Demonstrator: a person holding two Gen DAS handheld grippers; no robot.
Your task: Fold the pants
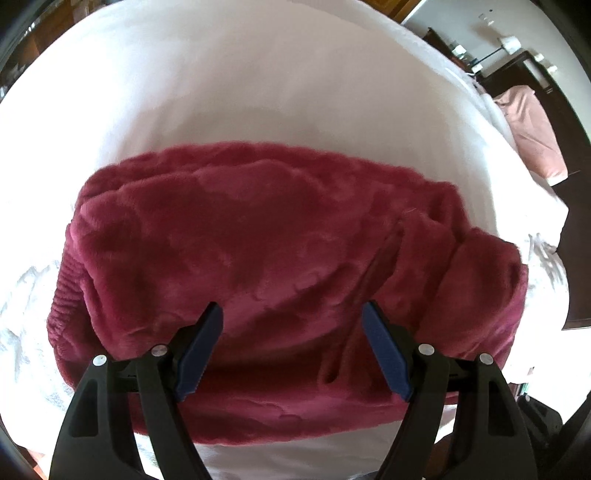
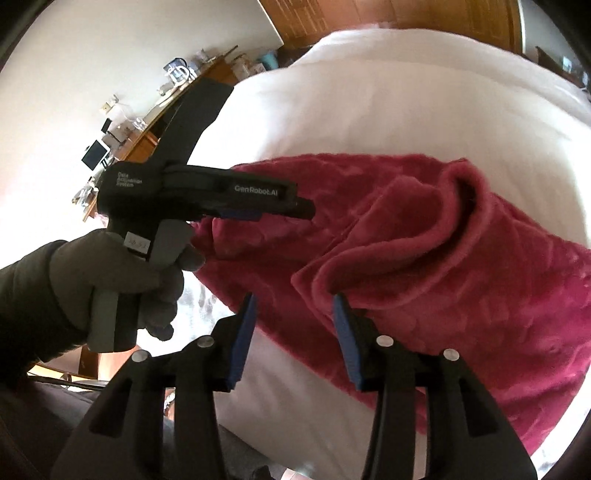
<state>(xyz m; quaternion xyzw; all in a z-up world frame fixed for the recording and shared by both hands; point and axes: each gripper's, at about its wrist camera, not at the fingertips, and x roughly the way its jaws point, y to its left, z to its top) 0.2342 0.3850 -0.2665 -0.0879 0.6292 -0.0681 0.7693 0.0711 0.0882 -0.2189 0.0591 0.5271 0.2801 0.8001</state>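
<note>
Dark red fleece pants (image 1: 266, 236) lie in a folded bundle on a white bed (image 1: 258, 92). My left gripper (image 1: 293, 310) hovers open over the bundle's near part, jaws wide, nothing between the pads. In the right wrist view the pants (image 2: 461, 280) spread to the right, with a loose folded-over flap (image 2: 399, 236) curling up. My right gripper (image 2: 294, 301) stands open just in front of that flap's lower edge, pads not pressing on cloth. A gloved hand (image 2: 110, 280) holds the left gripper's body (image 2: 207, 192) over the pants' left end.
A pink cloth (image 1: 532, 129) hangs on dark furniture beyond the bed's right side. A wooden desk (image 2: 147, 136) crowded with small items runs along the wall at the left. A wooden panel (image 2: 369, 22) stands behind the bed.
</note>
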